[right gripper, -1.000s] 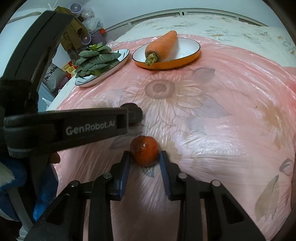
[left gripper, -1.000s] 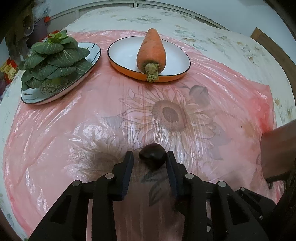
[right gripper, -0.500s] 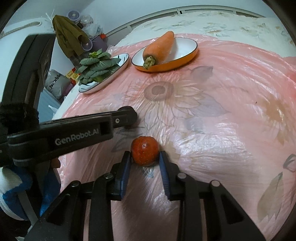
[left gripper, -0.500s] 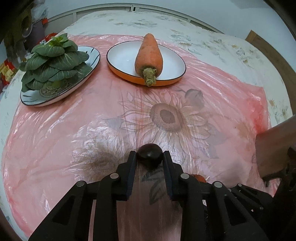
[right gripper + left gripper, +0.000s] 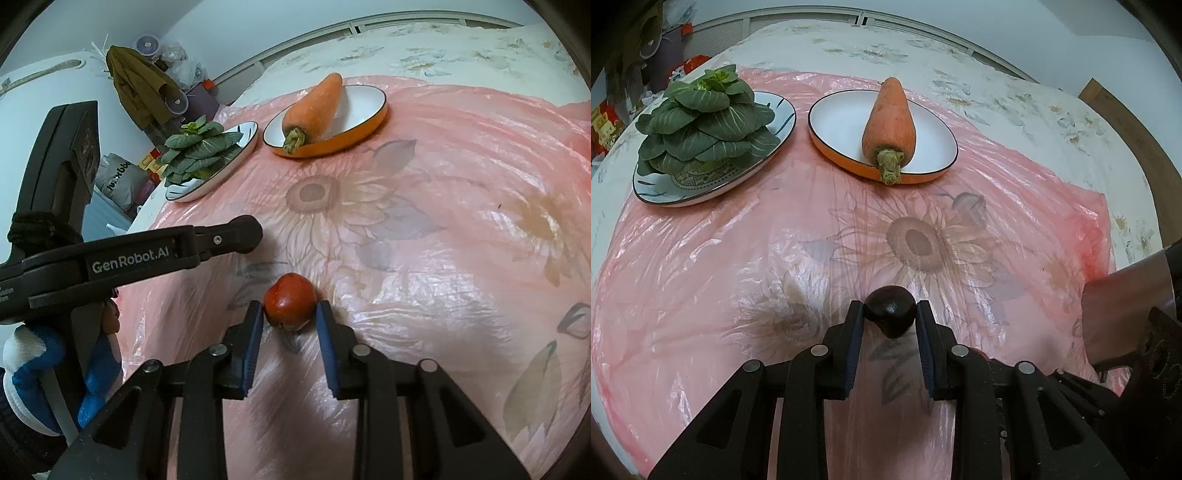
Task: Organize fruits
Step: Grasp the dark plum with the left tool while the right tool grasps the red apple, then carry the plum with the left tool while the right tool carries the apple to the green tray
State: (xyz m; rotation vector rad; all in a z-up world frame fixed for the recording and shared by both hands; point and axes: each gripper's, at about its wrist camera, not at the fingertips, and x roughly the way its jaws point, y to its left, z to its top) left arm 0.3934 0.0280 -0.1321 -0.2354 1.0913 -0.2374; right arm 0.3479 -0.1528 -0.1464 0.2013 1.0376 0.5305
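the left gripper (image 5: 890,317) has its two black fingers pressed on a small dark round fruit (image 5: 890,314). the fruit sits right between the tips, and both blue pads touch its sides. it looks almost black and shiny. i cannot tell if it rests on the cover or hangs just above it.

the right gripper (image 5: 290,314) squeezes a small red fruit (image 5: 290,301) the same way. both of its pads touch the red fruit, one on each side. the red fruit is low, very near the pink plastic sheet (image 5: 424,229), but i cannot tell if it touches.

from the right camera, the left gripper shows from the side as a long black bar with white letters on it. it is to the left of the red fruit and near it.

the pink sheet covers a flower cloth on the table. at the far side of it are two plates just beside each other. an orange plate (image 5: 831,122) with a white inside holds a big carrot (image 5: 889,122), its stubby green end sticking over the near rim. a blue and white plate (image 5: 701,192) to its left holds a pile of dark green leafy greens (image 5: 705,122). both plates are well apart from the two fruits.
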